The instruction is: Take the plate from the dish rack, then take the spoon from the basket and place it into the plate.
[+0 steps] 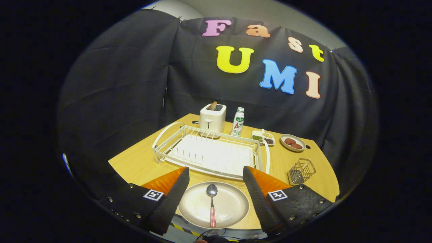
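We see the tongs (216,175) spread wide apart, holding nothing, their two fingers framing the near part of the wooden surface (141,165). Between the fingers, and a little below their tips, lies the plate (195,206), a pale oval dish resting flat on the surface close to its near edge. The spoon (212,202) lies inside the plate, roughly along its middle, with the bowl pointing away from us toward the dish rack and the red-and-white patterned handle pointing back toward us. Neither finger touches the plate or the spoon; both sit in the open gap, the spoon about midway between the two fingers.

Just beyond the fingertips stands the white dish rack (209,152), with no dishes in it, its pegs and handles plain to see. To the right of the rack, just ahead of the right finger, is the small wire basket (301,171), upright on the surface, with nothing we can make out in it. Farther back we find a white toaster (212,118) with a slice in its slot, a bottle (238,121) beside it, a small divided tray (263,136) and a shallow bowl (293,142) holding reddish-brown pieces.
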A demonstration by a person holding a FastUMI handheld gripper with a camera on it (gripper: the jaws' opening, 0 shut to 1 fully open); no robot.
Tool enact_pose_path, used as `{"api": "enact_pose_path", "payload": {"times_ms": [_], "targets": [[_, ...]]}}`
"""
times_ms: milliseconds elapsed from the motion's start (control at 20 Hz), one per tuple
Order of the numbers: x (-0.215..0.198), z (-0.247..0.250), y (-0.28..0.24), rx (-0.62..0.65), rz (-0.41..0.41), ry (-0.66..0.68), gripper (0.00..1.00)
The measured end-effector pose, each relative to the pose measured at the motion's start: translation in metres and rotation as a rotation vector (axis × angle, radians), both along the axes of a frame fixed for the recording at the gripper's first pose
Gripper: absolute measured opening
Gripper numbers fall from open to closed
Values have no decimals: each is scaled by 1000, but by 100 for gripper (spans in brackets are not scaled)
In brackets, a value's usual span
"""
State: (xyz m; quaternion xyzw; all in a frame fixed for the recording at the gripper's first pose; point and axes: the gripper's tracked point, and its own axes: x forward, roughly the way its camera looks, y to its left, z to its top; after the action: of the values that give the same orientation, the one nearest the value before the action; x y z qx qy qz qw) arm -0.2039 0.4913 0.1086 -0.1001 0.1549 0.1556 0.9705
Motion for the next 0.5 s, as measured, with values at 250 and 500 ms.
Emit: {"api": "enact_pose_path", "payload": {"times_ms": [250,500], "targets": [[12,46,8,31,7,-93,97],[29,114,3,105,1,-226,97]]}}
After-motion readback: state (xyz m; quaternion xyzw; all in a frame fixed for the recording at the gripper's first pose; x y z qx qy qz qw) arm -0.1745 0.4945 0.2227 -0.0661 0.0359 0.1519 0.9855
